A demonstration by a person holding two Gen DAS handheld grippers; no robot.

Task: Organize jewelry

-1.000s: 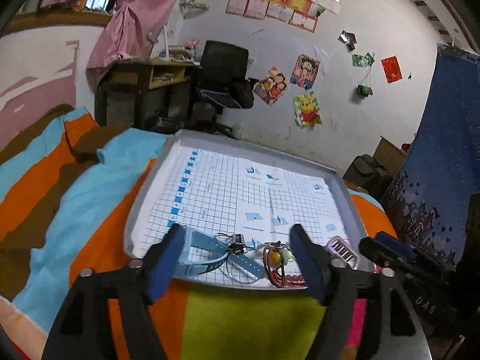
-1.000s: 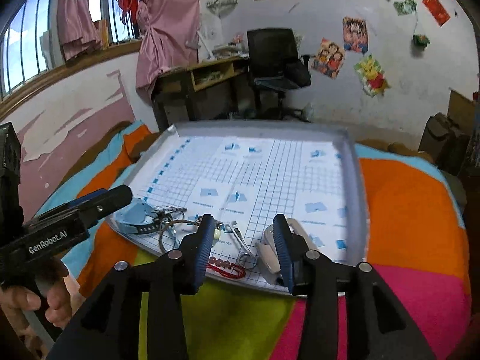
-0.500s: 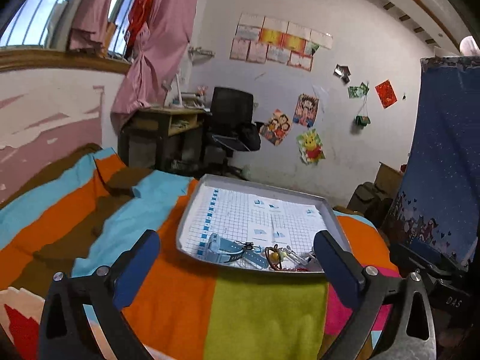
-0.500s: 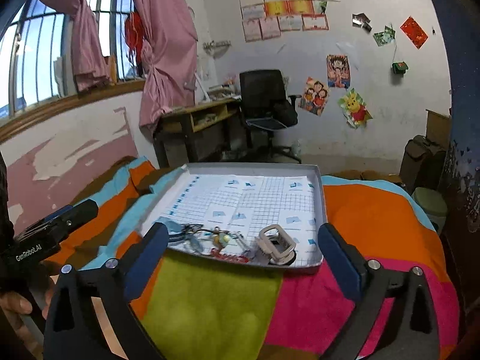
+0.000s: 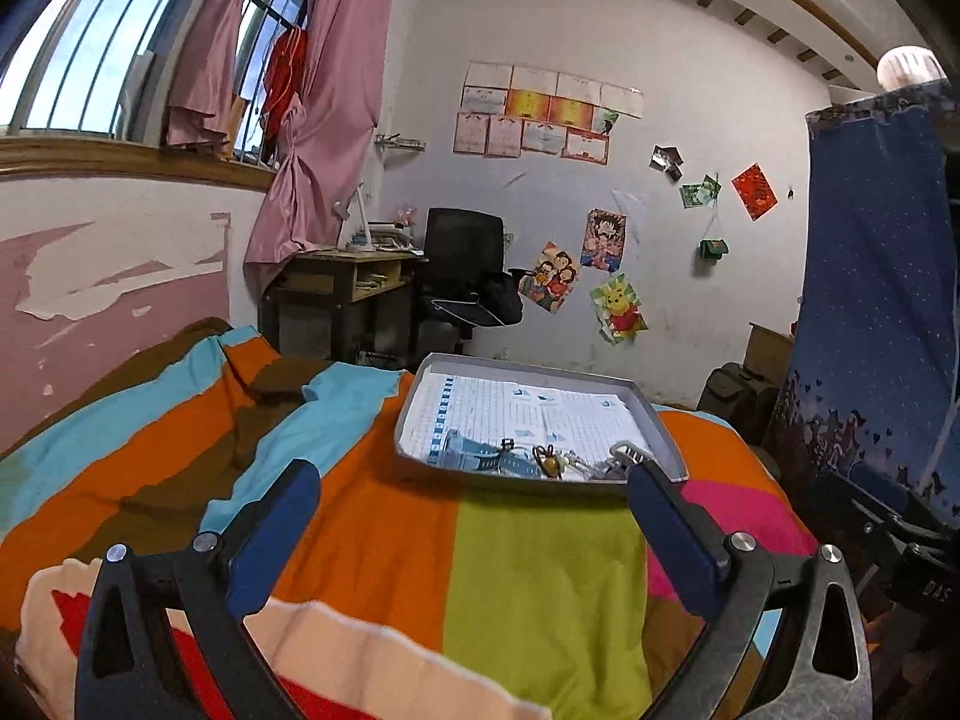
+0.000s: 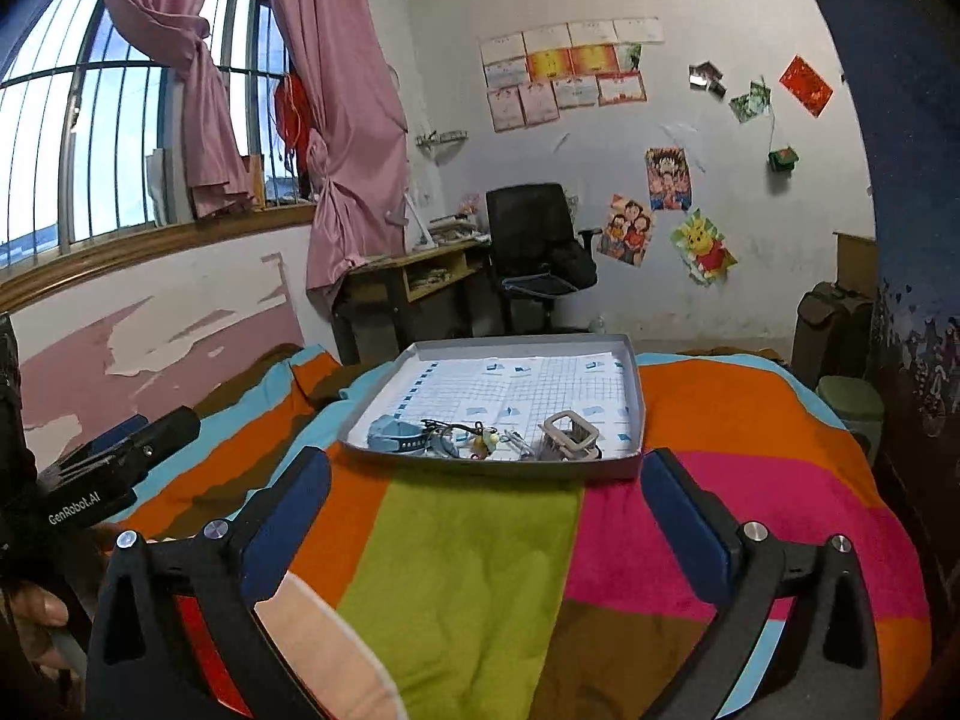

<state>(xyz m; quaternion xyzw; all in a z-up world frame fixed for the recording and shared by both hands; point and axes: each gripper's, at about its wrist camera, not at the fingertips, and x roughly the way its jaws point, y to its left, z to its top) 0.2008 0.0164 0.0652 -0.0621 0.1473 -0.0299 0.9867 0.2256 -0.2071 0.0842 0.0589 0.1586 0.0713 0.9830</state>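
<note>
Both hand-held grippers, left (image 5: 474,495) and right (image 6: 486,477), gape empty; jewelry heap (image 6: 480,438) in shallow grey cardboard tray (image 6: 633,414) lies dead ahead, nearer right.

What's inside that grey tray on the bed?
The tray holds gridded paper, and along its near edge a blue strap, tangled charms and a grey clip. The tangle and the near wall hide whatever lies beneath them.
</note>
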